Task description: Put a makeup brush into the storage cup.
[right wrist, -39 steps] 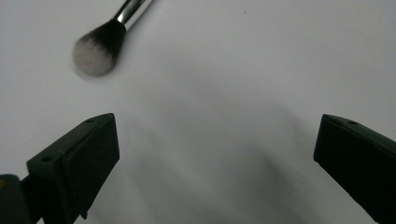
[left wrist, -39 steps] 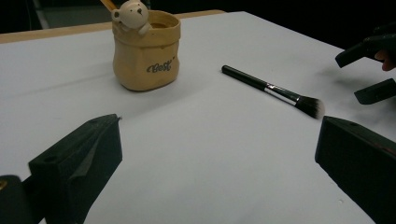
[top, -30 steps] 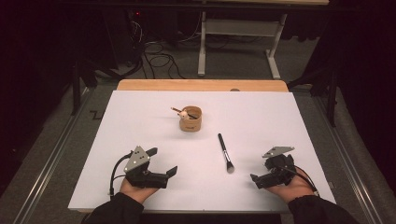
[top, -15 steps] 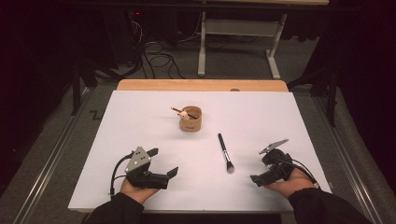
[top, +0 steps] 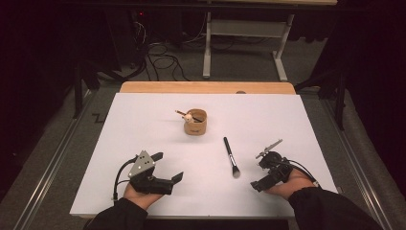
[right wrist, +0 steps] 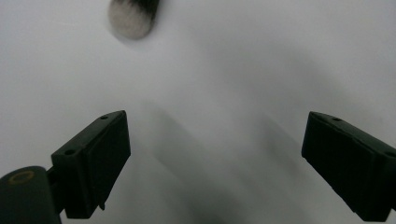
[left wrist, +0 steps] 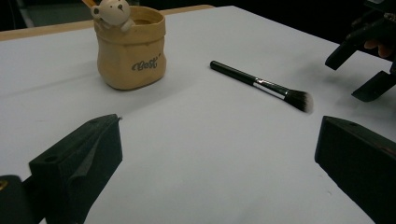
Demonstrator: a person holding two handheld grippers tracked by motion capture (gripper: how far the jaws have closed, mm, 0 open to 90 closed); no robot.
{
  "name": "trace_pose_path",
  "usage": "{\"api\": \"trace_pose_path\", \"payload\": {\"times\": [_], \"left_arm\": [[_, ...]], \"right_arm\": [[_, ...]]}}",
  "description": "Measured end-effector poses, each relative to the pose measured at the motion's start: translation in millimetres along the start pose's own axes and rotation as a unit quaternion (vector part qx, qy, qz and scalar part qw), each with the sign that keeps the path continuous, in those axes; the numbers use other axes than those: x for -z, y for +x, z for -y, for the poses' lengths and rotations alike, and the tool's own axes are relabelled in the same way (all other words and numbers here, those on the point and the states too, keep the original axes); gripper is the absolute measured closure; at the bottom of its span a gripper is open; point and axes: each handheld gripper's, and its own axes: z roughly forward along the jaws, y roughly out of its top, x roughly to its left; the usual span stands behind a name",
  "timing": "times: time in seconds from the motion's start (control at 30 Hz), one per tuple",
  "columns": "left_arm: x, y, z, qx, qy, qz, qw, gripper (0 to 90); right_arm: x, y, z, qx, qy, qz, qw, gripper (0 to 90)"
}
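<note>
A black make-up brush (top: 231, 155) lies on the white table top (top: 143, 120), its bristles toward me. Behind it stands a tan cup (top: 196, 122) with a bear-topped stick in it. My right gripper (top: 258, 175) hovers just right of the bristles, tilted down at the sheet. It is open with nothing between the jaws, which have just been closing a little. The right gripper view has the bristle tip (right wrist: 133, 16) ahead of the open gripper (right wrist: 215, 158). My left gripper (top: 168, 166) rests open at the near left. The left gripper view looks over its own gripper (left wrist: 219, 154) at the brush (left wrist: 261, 85) and cup (left wrist: 130, 53).
A wooden strip (top: 206, 87) borders the table's far edge. Beyond it on the floor are cables (top: 158, 57) and a white desk frame (top: 244, 33). Metal rails (top: 52, 163) run along both sides of the table. The right gripper (left wrist: 369, 51) appears far off in the left gripper view.
My right hand has moved a little left toward the brush bristles, and its gripper has tipped downward. The left hand, brush and cup have stayed put.
</note>
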Motion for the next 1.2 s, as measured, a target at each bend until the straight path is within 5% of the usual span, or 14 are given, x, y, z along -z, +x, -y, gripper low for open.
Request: {"api": "trace_pose_path", "payload": {"times": [0.47,0.77,1.1,1.13,1.2], "left_arm": [[1.9,2.0,-0.4,0.000,0.000,0.003,1.0000,1.5],[1.5,1.2,-0.5,-0.002,0.000,0.004,1.0000,1.5],[2.5,1.7,-0.9,0.002,-0.003,0.007,1.0000,1.5],[2.4,1.7,-0.8,0.002,-0.003,0.007,1.0000,1.5],[2.3,1.3,-0.6,0.002,-0.003,0.008,1.0000,1.5]], "right_arm": [[2.3,15.2,-38.2,0.030,0.010,-0.017,0.9994,16.6],[0.9,19.2,-60.6,0.031,0.001,-0.028,0.9991,23.0],[-12.2,21.1,-78.7,0.024,0.018,-0.031,0.9991,33.7],[-13.6,23.0,-79.6,0.009,0.027,-0.029,0.9992,34.7],[-16.8,21.0,-81.3,0.025,0.019,-0.030,0.9991,37.6]]}}
